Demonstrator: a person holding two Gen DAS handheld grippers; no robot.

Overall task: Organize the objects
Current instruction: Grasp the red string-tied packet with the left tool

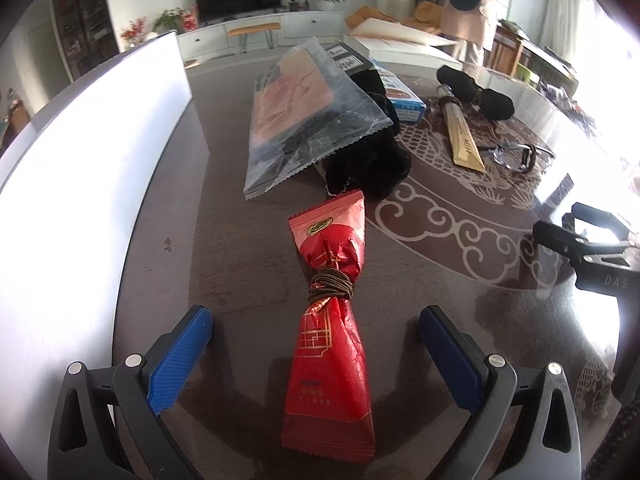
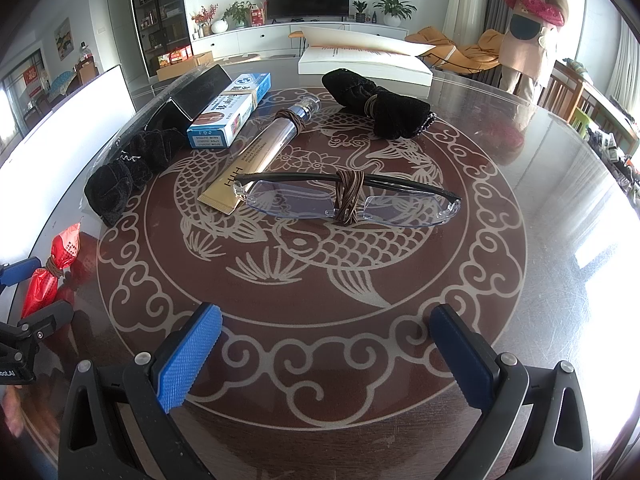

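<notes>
A red snack packet (image 1: 332, 332), tied round the middle with a brown band, lies on the dark round table between the fingers of my left gripper (image 1: 316, 344), which is open and not touching it. It also shows in the right wrist view (image 2: 48, 272). My right gripper (image 2: 326, 344) is open and empty over the fish pattern, short of the folded glasses (image 2: 348, 200) wrapped with a brown band. A gold tube (image 2: 264, 152), a blue box (image 2: 230, 110), a black cloth bundle (image 2: 376, 108) and a black scrunchie (image 2: 128, 172) lie beyond.
A clear plastic bag (image 1: 304, 116) holding a flat packet lies ahead of the left gripper. A white board (image 1: 80, 168) stands along the table's left edge. An open book (image 2: 364, 56) lies at the far side. A person (image 2: 528, 28) stands at the back right.
</notes>
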